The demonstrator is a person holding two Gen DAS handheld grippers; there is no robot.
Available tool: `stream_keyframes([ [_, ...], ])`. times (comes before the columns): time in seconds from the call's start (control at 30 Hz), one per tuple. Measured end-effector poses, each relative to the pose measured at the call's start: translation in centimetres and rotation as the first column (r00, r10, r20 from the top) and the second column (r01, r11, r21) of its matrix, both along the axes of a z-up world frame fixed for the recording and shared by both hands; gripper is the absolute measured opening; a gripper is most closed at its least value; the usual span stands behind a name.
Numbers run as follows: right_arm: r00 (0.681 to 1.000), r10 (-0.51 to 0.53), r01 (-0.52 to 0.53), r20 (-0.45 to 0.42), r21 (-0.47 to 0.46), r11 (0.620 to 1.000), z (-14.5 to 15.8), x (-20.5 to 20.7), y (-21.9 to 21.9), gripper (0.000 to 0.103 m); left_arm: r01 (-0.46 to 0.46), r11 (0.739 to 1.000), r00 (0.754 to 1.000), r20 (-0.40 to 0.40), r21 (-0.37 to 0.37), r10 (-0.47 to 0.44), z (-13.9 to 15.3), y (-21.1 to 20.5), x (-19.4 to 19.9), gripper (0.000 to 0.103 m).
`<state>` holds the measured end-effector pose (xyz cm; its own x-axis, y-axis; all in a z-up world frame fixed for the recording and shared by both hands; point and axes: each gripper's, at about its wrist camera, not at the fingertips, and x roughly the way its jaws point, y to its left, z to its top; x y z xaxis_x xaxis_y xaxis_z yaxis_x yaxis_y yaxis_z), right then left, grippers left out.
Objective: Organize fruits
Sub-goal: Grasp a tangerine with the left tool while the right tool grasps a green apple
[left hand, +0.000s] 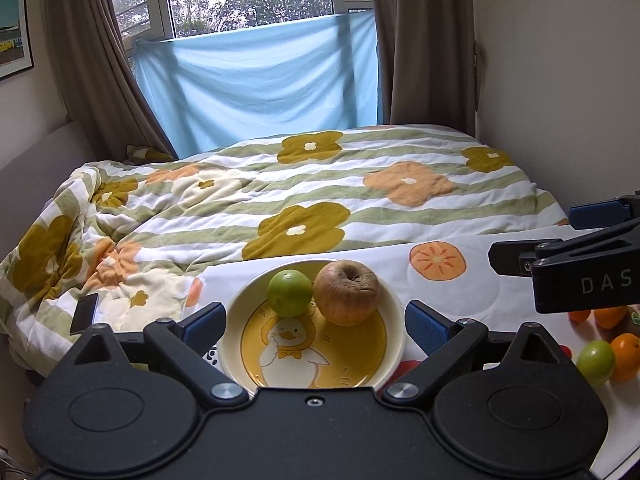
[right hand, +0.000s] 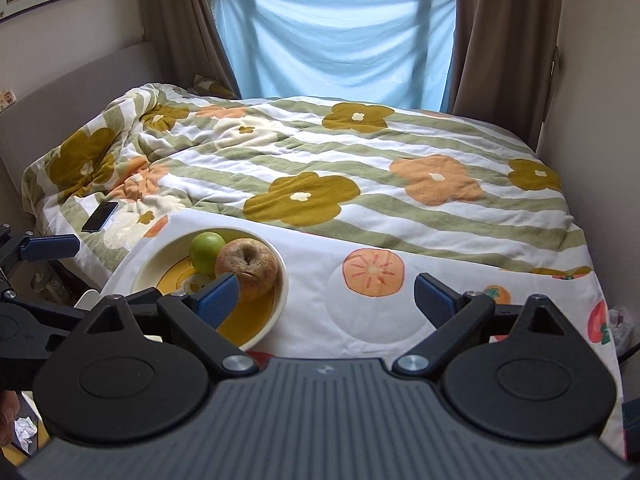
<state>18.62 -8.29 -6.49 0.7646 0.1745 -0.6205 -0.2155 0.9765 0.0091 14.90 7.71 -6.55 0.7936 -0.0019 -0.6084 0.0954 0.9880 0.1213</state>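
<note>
1. There is one plate (left hand: 236,344), cream with a yellow centre and a duck drawing. It stands on a white cloth with printed persimmons (left hand: 452,292), at the near edge of the bed.
2. On the plate I count two fruits: one green fruit (left hand: 289,293) at the left and one brownish, wrinkled apple (left hand: 346,293) at the right. They sit close together, at the far side of the plate, and seem to touch.
3. Off the plate, at the right edge of the left wrist view, more fruits lie on the cloth: one second green fruit (left hand: 595,362) and at least three oranges (left hand: 625,356). A part of this group is hidden behind the other gripper, so the full number I cannot tell.
4. The left gripper (left hand: 316,326) has its two blue pads far apart, one at each side of the plate. It holds nothing and touches no fruit.
5. The right gripper (right hand: 326,298) is also wide open and empty. Its left pad stands in front of the apple in the picture, above the plate; whether it touches I cannot tell. Between the pads there is only the cloth.
6. Each gripper shows in the other's view at the side.
7. On the flower blanket (right hand: 320,168) lies one dark phone (right hand: 100,216), left of the plate and well apart from it.
8. Behind the bed hangs one light blue sheet (left hand: 256,84) between two brown curtains (left hand: 92,60).
</note>
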Motion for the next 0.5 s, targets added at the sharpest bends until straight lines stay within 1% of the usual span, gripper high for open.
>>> stream_keyframes([
  [0.17,0.999,-0.032,0.032,-0.003,0.014,0.999,0.0,-2.6,-4.4,0.103,0.013,1.0,1.0,0.014,-0.013,-0.013,0.2,-3.3,-2.4,0.098],
  [0.27,0.999,-0.049,0.049,-0.007,0.015,0.999,-0.4,-4.2,-6.9,0.103,0.022,1.0,1.0,0.016,-0.022,-0.022,-0.2,-4.9,-3.5,0.098],
  [0.4,0.998,-0.06,0.06,-0.012,0.015,0.998,-1.5,-6.1,-9.7,0.103,0.046,0.998,0.999,0.017,-0.031,-0.045,-1.6,-7.7,-5.3,0.098],
  [0.5,0.998,-0.062,0.062,-0.024,0.013,0.998,-3.0,-7.4,-11.9,0.103,0.065,0.997,0.998,0.004,-0.036,-0.065,-3.1,-9.3,-6.4,0.098],
])
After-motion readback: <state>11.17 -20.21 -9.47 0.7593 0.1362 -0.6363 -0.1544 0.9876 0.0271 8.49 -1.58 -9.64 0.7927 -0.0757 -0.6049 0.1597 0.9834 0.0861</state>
